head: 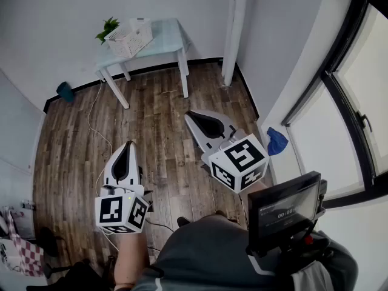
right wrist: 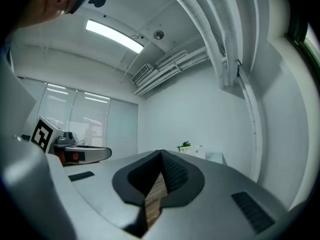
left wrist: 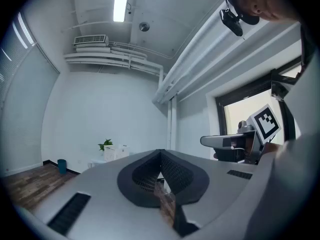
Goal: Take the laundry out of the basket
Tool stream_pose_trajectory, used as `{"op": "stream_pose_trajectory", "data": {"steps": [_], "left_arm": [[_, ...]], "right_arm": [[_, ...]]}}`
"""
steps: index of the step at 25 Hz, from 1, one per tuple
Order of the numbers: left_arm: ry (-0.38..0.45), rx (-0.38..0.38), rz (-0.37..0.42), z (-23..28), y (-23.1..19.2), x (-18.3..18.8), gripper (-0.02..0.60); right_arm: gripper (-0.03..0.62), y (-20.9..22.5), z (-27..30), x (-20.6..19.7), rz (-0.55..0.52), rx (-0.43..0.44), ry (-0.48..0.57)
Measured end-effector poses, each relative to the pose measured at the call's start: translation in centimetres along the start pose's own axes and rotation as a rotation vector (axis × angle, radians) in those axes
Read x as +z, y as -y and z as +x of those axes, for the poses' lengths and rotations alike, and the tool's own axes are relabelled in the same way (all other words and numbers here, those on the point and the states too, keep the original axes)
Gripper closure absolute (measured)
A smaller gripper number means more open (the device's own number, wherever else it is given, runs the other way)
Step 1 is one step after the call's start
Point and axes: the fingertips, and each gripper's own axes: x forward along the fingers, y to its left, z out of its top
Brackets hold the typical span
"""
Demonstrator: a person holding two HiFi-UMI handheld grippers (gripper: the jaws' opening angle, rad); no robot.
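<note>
both the left gripper (head: 128, 144) and the right gripper (head: 189, 115) have their jaws closed together on nothing, held level above the wood floor (head: 159, 102). the white basket (head: 128, 39) sits on a small table (head: 170, 35) across the room, well apart from both, beside a green plant (head: 108, 28).

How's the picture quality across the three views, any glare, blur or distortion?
Head view: fisheye bends the walls, window washed out. Left gripper view: dark round vignette, window glare at right. Right gripper view: same vignette, ceiling light bright.
</note>
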Motion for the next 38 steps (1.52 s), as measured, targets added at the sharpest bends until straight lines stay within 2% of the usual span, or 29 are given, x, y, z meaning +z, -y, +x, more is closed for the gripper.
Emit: {"op": "stream_pose_trajectory", "data": {"steps": [9, 16, 21, 28, 34, 38], "left_arm": [[0.021, 0.021, 0.009, 0.0, -0.9, 0.9, 0.58], [0.026, 0.007, -0.001, 0.3, -1.0, 0.7, 0.58], [0.015, -0.031, -0.018, -0.2, -5.4, -0.4, 0.58], [0.016, -0.066, -0.026, -1.0, -8.6, -1.1, 0.58], [0.019, -0.06, -0.039, -0.5, -10.4, -1.5, 0.58], [0.015, -0.03, -0.042, 1.2, -12.0, -1.5, 0.58]], "right_arm": [[0.579, 0.5, 0.2, -0.2, 0.026, -0.008, -0.002], [0.577, 0.1, 0.8, -0.2, 0.021, -0.007, -0.001], [0.577, -2.5, 4.3, -0.8, 0.017, -0.027, -0.014], [0.577, -4.6, 6.6, -0.9, -0.006, -0.05, -0.008], [0.577, -4.8, 8.7, -1.0, -0.03, -0.046, -0.017], [0.577, -3.6, 10.8, -1.6, -0.014, -0.025, -0.022]]}}
